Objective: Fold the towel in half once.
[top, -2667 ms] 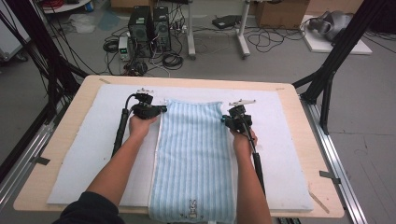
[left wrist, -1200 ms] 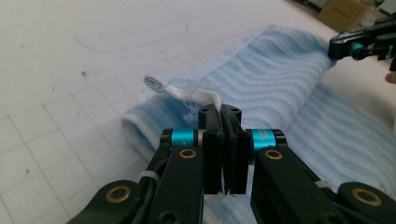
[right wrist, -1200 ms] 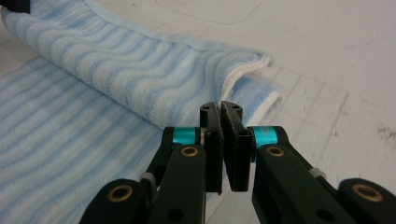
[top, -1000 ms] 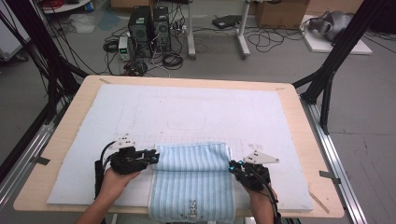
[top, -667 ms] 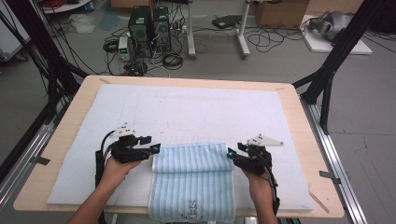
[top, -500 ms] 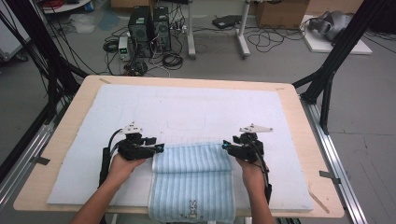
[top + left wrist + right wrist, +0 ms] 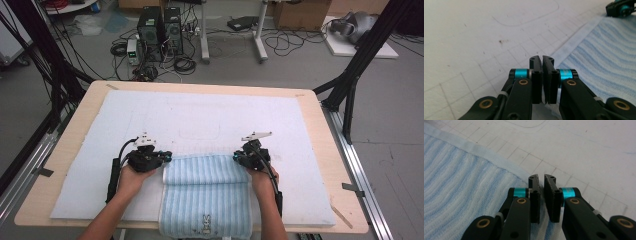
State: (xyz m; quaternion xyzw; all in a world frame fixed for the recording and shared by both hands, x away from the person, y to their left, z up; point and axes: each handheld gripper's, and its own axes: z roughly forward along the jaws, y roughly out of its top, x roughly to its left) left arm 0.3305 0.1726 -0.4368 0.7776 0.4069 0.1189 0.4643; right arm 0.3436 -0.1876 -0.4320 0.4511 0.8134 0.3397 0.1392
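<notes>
With both your left gripper (image 7: 165,158) and right gripper (image 7: 237,158) just pinched shut on the fold's corners, the soft, limp striped towel (image 7: 206,192) sags between them.

Left hand-held gripper (image 7: 167,157) and right hand-held gripper (image 7: 236,158), gripped in the left hand (image 7: 131,176) and right hand (image 7: 262,177), jaws just closed to near contact, tips facing inward toward each other. Forearms entering from the lower edge, roughly parallel, hands low and level, cables trailing back along both wrists.
</notes>
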